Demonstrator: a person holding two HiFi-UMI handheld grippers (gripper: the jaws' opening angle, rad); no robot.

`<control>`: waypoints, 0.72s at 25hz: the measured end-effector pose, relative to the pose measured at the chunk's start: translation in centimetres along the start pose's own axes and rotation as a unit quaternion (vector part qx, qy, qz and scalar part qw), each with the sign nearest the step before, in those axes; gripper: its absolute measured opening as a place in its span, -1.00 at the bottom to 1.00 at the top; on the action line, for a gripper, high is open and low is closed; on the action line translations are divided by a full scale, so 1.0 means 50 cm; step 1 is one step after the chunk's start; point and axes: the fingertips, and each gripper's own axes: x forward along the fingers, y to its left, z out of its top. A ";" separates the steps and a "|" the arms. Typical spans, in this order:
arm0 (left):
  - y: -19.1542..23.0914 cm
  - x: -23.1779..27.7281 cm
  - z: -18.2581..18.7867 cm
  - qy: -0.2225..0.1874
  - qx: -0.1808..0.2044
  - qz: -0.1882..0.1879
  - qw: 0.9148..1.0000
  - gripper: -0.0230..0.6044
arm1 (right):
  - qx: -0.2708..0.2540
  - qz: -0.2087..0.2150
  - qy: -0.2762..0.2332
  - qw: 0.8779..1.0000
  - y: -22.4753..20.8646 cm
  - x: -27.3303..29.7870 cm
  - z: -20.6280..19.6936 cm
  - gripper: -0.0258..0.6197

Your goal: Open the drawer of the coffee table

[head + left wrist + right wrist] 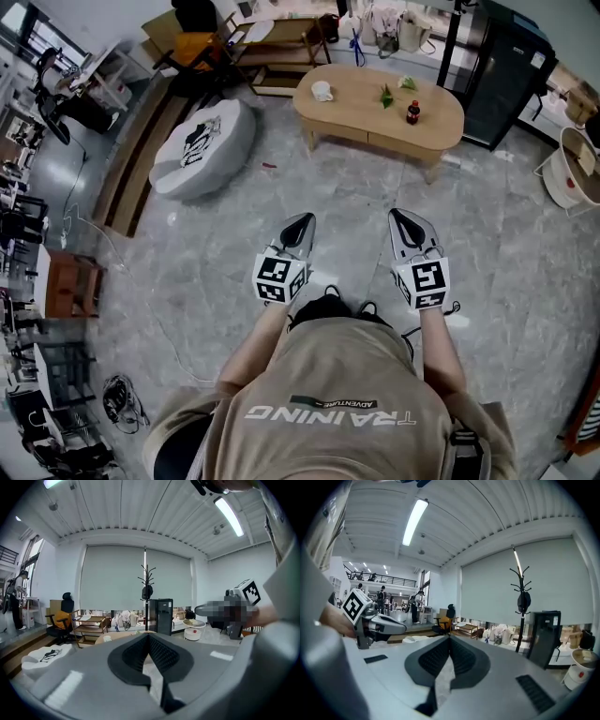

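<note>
The oval wooden coffee table (380,120) stands across the room ahead of me, its drawer fronts (398,146) flush with its near side. A white cup (322,91), a green thing and a small dark bottle (412,113) sit on its top. Both grippers hang in front of my body, well short of the table. My left gripper (307,220) is shut with nothing in it. My right gripper (397,217) is shut and empty too. In the left gripper view the table's edge (110,637) shows just above the closed jaws.
A white round pouf (204,142) lies on the floor left of the table. A black cabinet (503,80) stands at the right behind it, a white round bin (574,172) further right. Shelves and an office chair (192,42) line the back; desks fill the left edge.
</note>
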 end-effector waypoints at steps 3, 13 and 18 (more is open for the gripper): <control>0.021 0.030 0.002 -0.016 -0.007 -0.008 1.000 -0.91 | -0.006 -0.009 0.004 1.000 -0.005 0.022 0.000 -0.91; 0.133 0.073 0.018 -0.037 -0.035 -0.027 0.998 -0.91 | -0.026 -0.026 0.032 0.999 0.012 0.135 0.034 -0.91; 0.207 0.075 0.003 -0.041 -0.041 -0.021 0.998 -0.91 | -0.041 -0.021 0.045 0.998 0.035 0.202 0.030 -0.91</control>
